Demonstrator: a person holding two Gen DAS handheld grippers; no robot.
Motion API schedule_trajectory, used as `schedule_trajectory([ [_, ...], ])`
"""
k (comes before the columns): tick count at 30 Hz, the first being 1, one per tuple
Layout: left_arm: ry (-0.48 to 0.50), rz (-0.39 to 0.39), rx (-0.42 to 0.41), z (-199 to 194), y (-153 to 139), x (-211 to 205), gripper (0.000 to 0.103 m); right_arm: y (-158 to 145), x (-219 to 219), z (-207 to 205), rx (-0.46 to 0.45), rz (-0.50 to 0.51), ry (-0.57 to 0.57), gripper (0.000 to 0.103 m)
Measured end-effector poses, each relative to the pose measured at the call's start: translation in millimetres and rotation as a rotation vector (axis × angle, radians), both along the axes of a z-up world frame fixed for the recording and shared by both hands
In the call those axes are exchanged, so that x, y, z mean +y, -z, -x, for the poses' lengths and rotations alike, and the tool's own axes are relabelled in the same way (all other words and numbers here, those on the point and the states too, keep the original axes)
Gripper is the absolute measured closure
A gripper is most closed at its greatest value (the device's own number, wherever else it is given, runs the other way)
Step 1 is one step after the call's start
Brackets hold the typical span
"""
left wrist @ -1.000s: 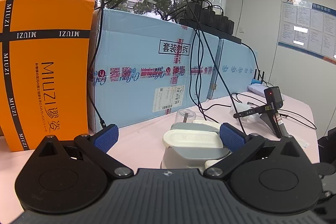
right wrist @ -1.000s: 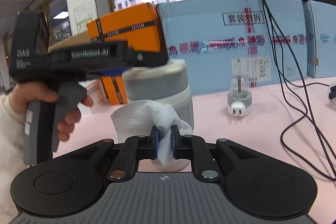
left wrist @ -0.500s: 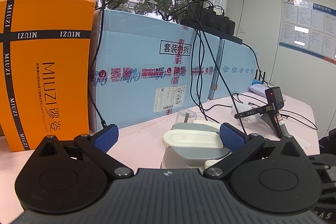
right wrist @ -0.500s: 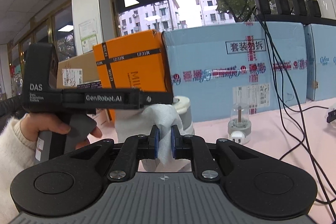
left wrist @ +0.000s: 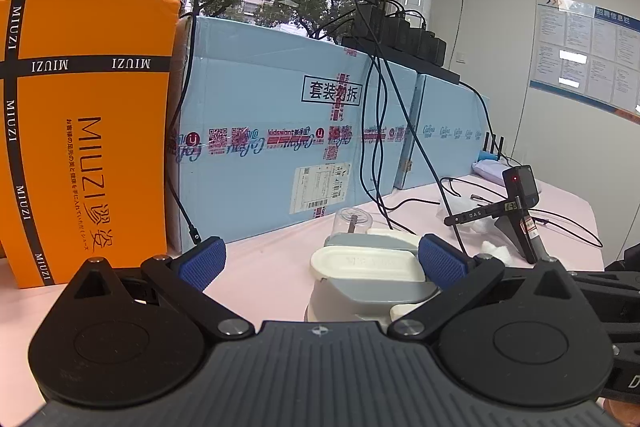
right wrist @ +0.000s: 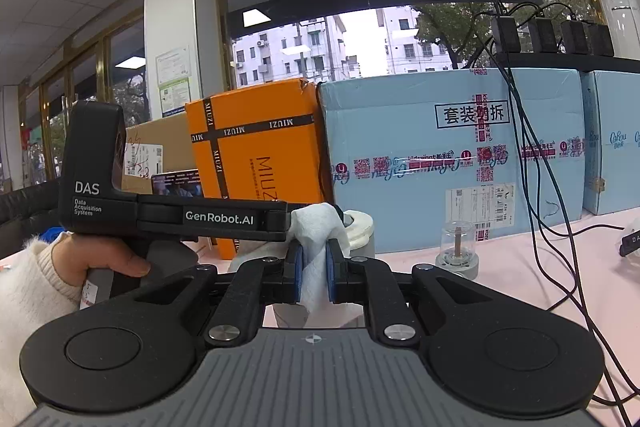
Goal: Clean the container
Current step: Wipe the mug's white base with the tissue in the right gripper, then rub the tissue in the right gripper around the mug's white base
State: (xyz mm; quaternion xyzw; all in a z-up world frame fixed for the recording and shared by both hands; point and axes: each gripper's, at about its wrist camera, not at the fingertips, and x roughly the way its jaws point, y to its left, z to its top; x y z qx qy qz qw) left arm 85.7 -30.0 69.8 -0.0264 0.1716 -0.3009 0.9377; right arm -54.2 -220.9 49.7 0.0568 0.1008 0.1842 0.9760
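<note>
A grey container with a cream lid (left wrist: pixel 368 267) stands on the pink table, just in front of my left gripper (left wrist: pixel 320 259), whose blue pads are wide apart; the right pad (left wrist: pixel 440 259) is beside the lid. In the right wrist view the container (right wrist: pixel 360 227) shows behind a white tissue (right wrist: pixel 316 247) that my right gripper (right wrist: pixel 314 267) is shut on. The tissue's top is level with the lid. The left gripper's black body (right wrist: pixel 172 211) and the hand that holds it cross the left of that view.
An orange MIUZI box (left wrist: pixel 80 131) and blue cartons (left wrist: pixel 288 131) stand along the back of the table. Black cables (left wrist: pixel 384 131) hang down over them. A small glass-domed item (right wrist: pixel 458 247) stands right of the container. Another gripper device (left wrist: pixel 516 211) rests at the far right.
My right gripper has drawn back and risen with the tissue; the container looks smaller and lower. The left gripper has stayed still.
</note>
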Motion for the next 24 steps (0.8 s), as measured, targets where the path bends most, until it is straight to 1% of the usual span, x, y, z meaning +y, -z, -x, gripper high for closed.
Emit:
schedule_trajectory([
  [3,-0.003,0.001,0.000,0.1,0.0,0.1,0.000,3.9,-0.5,-3.7,0.016,0.002,0.004,0.092],
  [7,-0.003,0.002,0.001,0.0,0.1,-0.3,0.000,15.4,-1.3,-8.4,0.071,0.007,0.000,0.092],
  [10,0.006,0.004,0.002,-0.4,0.3,-0.7,0.000,18.4,-2.6,-8.5,0.085,0.002,0.000,0.092],
  [12,0.014,0.002,0.002,0.1,0.1,-1.3,0.000,16.0,-3.4,-6.5,0.077,-0.011,0.003,0.092],
  [14,0.017,-0.002,0.000,1.2,0.0,-2.3,0.000,10.0,-2.7,0.2,0.030,-0.021,-0.001,0.092],
  [17,0.012,-0.005,-0.002,2.0,-0.2,-2.5,0.000,3.4,1.6,7.7,-0.022,-0.008,0.000,0.092],
  [20,0.005,-0.001,0.000,0.9,0.3,-1.2,0.000,6.3,2.5,4.1,-0.012,-0.003,0.008,0.092],
  [24,0.006,0.006,0.006,-0.7,0.5,0.3,0.000,14.5,-0.2,-3.3,0.039,-0.008,0.009,0.092],
])
